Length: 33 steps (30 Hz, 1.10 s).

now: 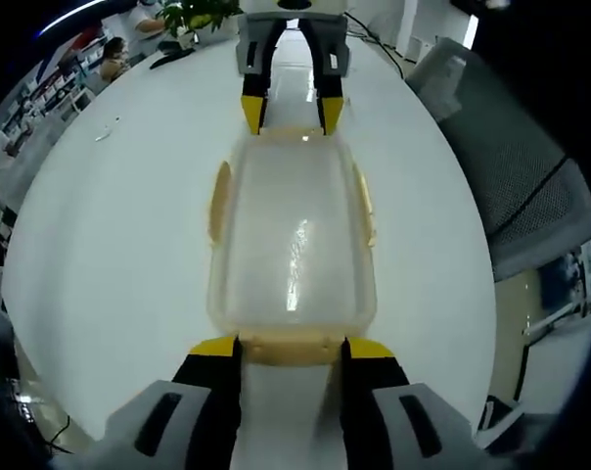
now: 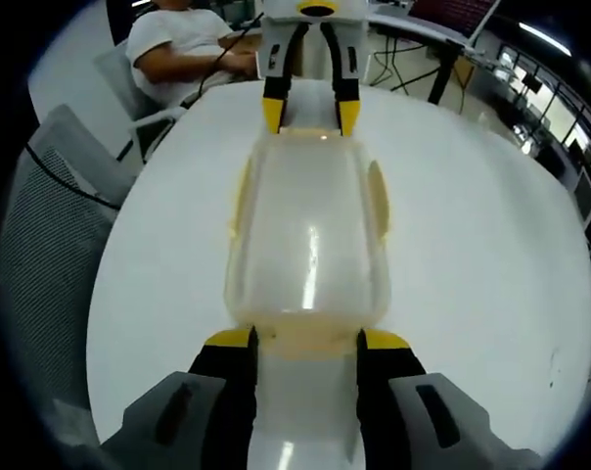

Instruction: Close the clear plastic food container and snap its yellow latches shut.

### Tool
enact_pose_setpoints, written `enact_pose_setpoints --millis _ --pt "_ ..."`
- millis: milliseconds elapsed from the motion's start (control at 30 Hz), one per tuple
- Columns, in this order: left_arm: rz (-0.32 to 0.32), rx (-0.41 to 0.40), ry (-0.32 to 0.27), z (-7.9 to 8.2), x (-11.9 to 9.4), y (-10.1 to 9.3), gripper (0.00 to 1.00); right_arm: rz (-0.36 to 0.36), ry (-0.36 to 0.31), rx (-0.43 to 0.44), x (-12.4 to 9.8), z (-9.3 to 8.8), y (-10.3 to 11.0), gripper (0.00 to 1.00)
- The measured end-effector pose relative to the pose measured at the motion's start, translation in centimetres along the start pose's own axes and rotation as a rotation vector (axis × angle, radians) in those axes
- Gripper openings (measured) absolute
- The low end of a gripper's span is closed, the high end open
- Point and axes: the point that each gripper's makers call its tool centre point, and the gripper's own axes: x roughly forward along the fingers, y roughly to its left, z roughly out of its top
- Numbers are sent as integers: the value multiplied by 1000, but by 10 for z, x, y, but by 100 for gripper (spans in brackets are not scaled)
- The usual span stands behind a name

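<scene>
My left gripper is open, yellow tips at one short end of the clear box | box sits lid-on in the middle of the white table, yellow latches along its sides | my right gripper is open at the other short end | grey chair by the table edge

Your container hides the table under it — the end latches sit between your jaws, so you can't tell if they're snapped. Far table edge clutter — too small.
</scene>
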Motion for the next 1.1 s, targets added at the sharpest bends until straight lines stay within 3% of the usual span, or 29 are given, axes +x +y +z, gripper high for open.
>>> enact_pose_setpoints --millis 400,667,1100 --pt "-14 -3 26 2 -3 -5 32 11 -2 5 -1 -1 4 34" --pt "-20 -8 32 6 -15 -11 32 38 -26 21 -16 7 11 34" --pt "-6 -16 5 32 -43 -21 32 24 -44 3 -48 14 15 34"
